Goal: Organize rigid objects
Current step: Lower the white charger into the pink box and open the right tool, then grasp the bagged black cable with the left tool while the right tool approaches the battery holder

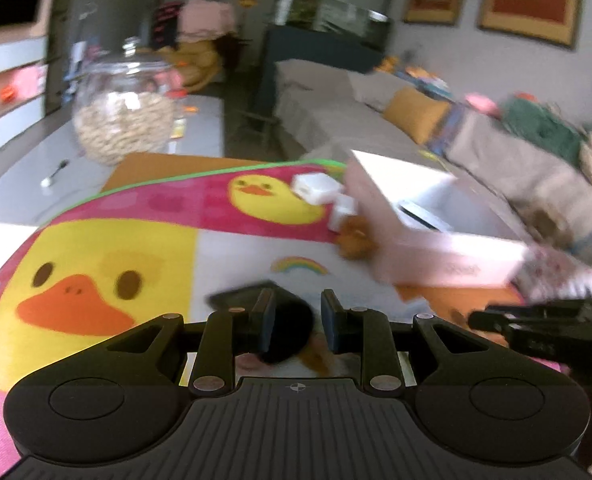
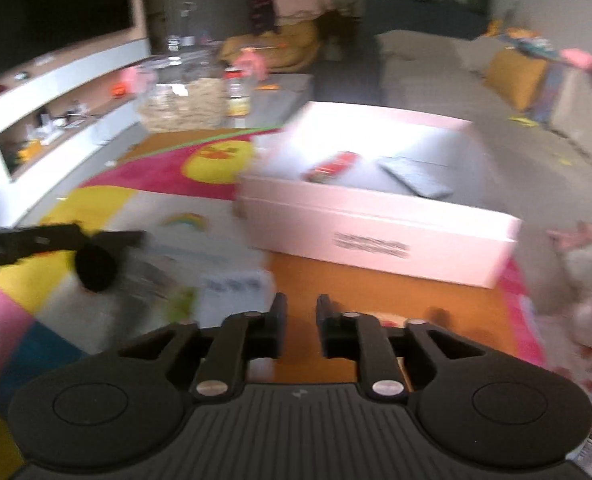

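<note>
A white open box sits on the duck-print mat. Inside it lie a red flat object and a grey flat object. The box also shows in the left wrist view, with two white blocks and a small orange toy beside it on the mat. My left gripper is open above a black round object near the mat. My right gripper is open and empty, short of the box. The left gripper shows in the right wrist view. Both views are blurred.
A glass jar of pale pieces and a spoon stand on a grey low table. A grey sofa with yellow cushions lies behind. A TV shelf is at the left. Papers lie on the mat.
</note>
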